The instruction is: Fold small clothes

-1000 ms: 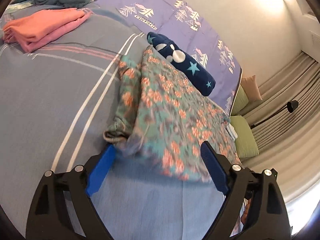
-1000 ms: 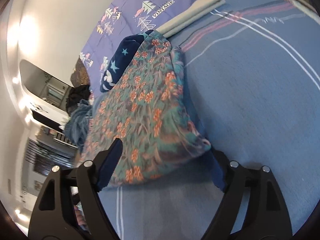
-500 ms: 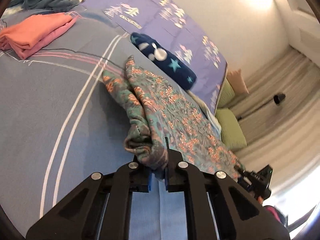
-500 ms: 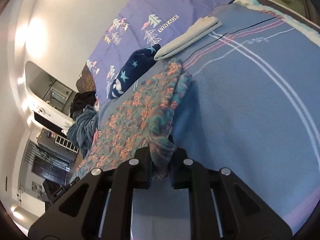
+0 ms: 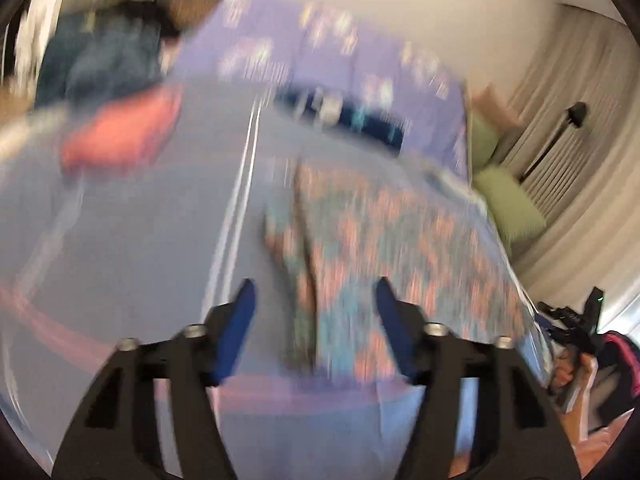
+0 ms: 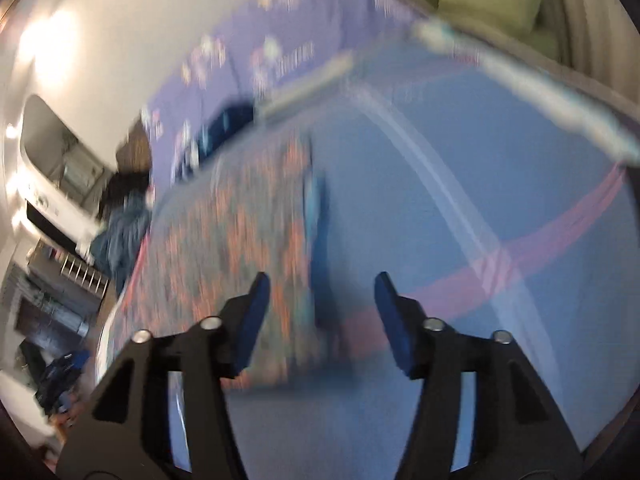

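This is a bedroom in a home. A bed (image 5: 132, 248) fills both views, spread with a blue-grey cover crossed by white and pink stripes, and a lilac sheet (image 5: 304, 60) printed with small white motifs lies at 12 o'clock against a plain pale wall. Folded and loose clothes lie on the cover (the blur hides their detail). Green cushions (image 5: 508, 200) sit at 3 o'clock in the left wrist view, beside pale pleated curtains (image 5: 592, 92). In the right wrist view, white furniture (image 6: 48, 200) with a mirror-like panel stands at 9 o'clock.
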Tool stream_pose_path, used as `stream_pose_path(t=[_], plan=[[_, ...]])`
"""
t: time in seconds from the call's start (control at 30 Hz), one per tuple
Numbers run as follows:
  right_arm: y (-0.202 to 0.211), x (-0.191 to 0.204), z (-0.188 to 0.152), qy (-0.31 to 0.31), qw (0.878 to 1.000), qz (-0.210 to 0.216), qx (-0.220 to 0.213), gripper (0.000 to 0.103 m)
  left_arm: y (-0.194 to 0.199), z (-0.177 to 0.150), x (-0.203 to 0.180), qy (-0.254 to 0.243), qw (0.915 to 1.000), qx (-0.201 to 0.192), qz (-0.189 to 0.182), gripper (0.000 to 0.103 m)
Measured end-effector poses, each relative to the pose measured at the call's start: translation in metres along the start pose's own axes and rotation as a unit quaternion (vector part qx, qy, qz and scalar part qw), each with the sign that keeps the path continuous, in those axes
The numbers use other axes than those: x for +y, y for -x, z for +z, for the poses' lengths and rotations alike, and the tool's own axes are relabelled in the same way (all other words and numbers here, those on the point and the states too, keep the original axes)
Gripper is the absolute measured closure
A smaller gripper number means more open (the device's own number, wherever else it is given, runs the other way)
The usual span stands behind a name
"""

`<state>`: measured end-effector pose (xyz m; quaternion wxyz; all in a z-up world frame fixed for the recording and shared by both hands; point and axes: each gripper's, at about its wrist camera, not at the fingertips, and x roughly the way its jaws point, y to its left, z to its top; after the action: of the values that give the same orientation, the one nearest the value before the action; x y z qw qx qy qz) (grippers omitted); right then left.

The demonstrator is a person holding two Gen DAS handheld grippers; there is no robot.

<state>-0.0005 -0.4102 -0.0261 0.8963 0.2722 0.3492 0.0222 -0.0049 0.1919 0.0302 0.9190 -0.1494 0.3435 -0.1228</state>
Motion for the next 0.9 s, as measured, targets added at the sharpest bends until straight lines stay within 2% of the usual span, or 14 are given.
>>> stream_pose_path(t=[0.03, 0.07, 0.1, 0.17, 0.3, 0.37, 0.43, 0.57, 0.63, 0.67, 0.7, 0.73, 0.77, 0.9], plan=[[-0.003, 0.003, 0.012, 0.010, 1.000, 0.005, -0.006, 0.042, -0.005, 0.011, -0.004, -0.015, 0.9997, -0.017, -0.004, 0.033], [-0.008, 0.007, 0.021, 0.017, 1.000, 0.009, -0.006, 0.042, -0.016, 0.019, -0.006, -0.022, 0.9995, -0.022, -0.009, 0.024], [-0.021, 0.013, 0.034, 0.027, 1.000, 0.011, -0.001, 0.042, -0.039, 0.030, -0.008, -0.019, 0.9996, -0.014, -0.015, 0.022], [-0.049, 0.022, 0.054, 0.037, 0.999, 0.018, 0.019, 0.042, -0.082, 0.043, -0.009, -0.014, 0.9996, 0.019, -0.016, 0.022], [-0.116, 0.031, 0.085, 0.051, 0.996, 0.020, 0.070, 0.042, -0.178, 0.060, -0.004, -0.019, 0.9950, 0.091, 0.037, 0.022], [-0.143, 0.028, 0.095, 0.049, 0.995, 0.011, 0.089, 0.042, -0.206, 0.067, 0.008, 0.000, 0.9923, 0.118, 0.036, 0.022], [-0.165, 0.022, 0.100, 0.043, 0.993, 0.008, 0.106, 0.042, -0.219, 0.072, 0.012, 0.011, 0.9915, 0.126, 0.031, 0.022], [-0.206, 0.021, 0.108, 0.052, 0.986, 0.047, 0.154, 0.042, -0.237, 0.081, 0.016, 0.003, 0.9917, 0.126, 0.027, 0.022], [-0.215, 0.027, 0.109, 0.078, 0.985, 0.052, 0.147, 0.043, -0.246, 0.083, 0.014, -0.007, 0.9918, 0.126, 0.020, 0.024], [-0.218, 0.031, 0.109, 0.092, 0.984, 0.053, 0.142, 0.055, -0.249, 0.083, 0.012, -0.012, 0.9918, 0.126, 0.016, 0.037], [-0.221, 0.035, 0.109, 0.105, 0.984, 0.053, 0.136, 0.068, -0.252, 0.083, 0.008, -0.021, 0.9917, 0.126, 0.012, 0.065], [-0.224, 0.037, 0.108, 0.111, 0.983, 0.052, 0.139, 0.092, -0.256, 0.084, 0.006, -0.031, 0.9911, 0.129, 0.010, 0.081], [-0.227, 0.038, 0.107, 0.111, 0.982, 0.051, 0.141, 0.098, -0.258, 0.086, 0.004, -0.032, 0.9913, 0.127, 0.017, 0.101], [-0.197, 0.043, 0.112, 0.107, 0.988, 0.071, 0.082, 0.099, -0.231, 0.094, -0.002, -0.025, 0.9981, 0.054, 0.016, 0.101]])
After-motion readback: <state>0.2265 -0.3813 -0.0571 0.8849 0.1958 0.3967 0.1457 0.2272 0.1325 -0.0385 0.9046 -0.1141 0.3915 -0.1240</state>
